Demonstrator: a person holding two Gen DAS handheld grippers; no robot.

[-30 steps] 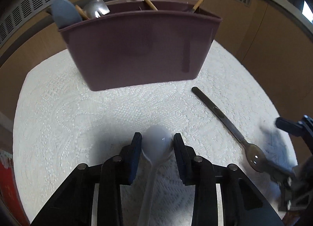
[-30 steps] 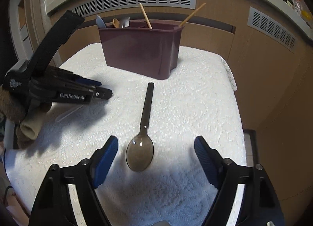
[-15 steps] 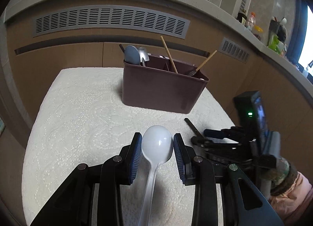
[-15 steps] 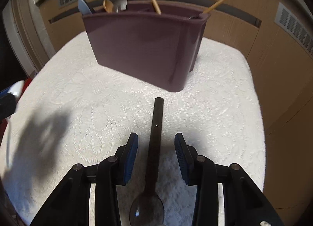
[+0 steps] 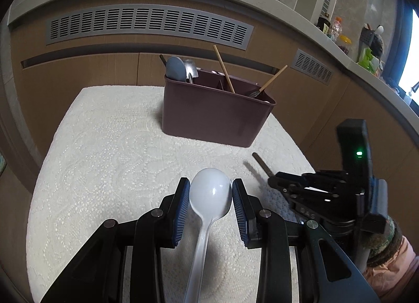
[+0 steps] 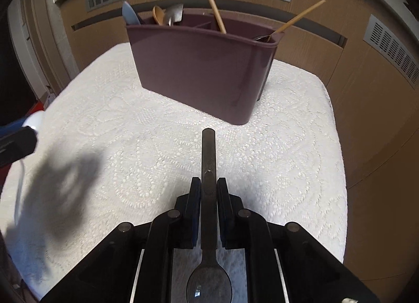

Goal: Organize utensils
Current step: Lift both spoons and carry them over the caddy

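My left gripper (image 5: 210,193) is shut on a white plastic spoon (image 5: 209,198), bowl forward, held above the white lace cloth (image 5: 110,161). My right gripper (image 6: 208,193) is shut on the handle of a dark translucent spoon (image 6: 208,161) that points at the maroon utensil caddy (image 6: 201,67); its bowl (image 6: 208,287) lies back between the gripper arms. The caddy (image 5: 212,117) stands at the far side of the table and holds several utensils. The right gripper also shows at the right of the left wrist view (image 5: 277,182), with the dark handle tip (image 5: 259,160) sticking out.
Wooden cabinet fronts with grey vent grilles (image 5: 149,25) ring the table. A counter with bottles (image 5: 337,30) runs above right. The table's right edge (image 6: 337,146) drops off beside a cabinet. The left gripper is blurred at the left edge (image 6: 15,143) of the right wrist view.
My right gripper moved forward along the dark spoon and closed on its handle. My left gripper lifted and drew back with the white spoon.
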